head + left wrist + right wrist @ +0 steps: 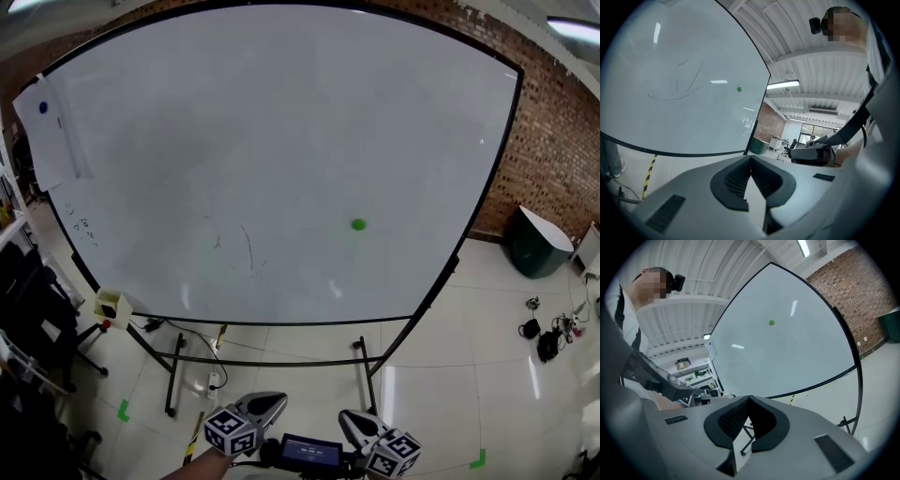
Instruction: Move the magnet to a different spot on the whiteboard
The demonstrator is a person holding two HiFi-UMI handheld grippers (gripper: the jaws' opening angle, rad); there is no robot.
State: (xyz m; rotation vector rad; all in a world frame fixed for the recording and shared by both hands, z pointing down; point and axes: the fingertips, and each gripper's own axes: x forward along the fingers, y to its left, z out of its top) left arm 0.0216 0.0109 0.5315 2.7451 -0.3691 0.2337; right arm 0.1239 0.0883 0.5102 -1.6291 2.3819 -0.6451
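Nearest, low by the body: left gripper (259, 405) and right gripper (362, 425), both well short of the board. Fingers on each are pressed together, nothing between them. Beyond, whiteboard (281, 122) on its stand. Green magnet (358, 224) sits on it, right of centre, lower half, untouched. Blue magnet (42, 108) pins a sheet (52, 141) at top left. Judgement: 0 steps done. Left to do: reach in, open 1 gripper, take the green magnet, pull it off, set it on another bare spot.
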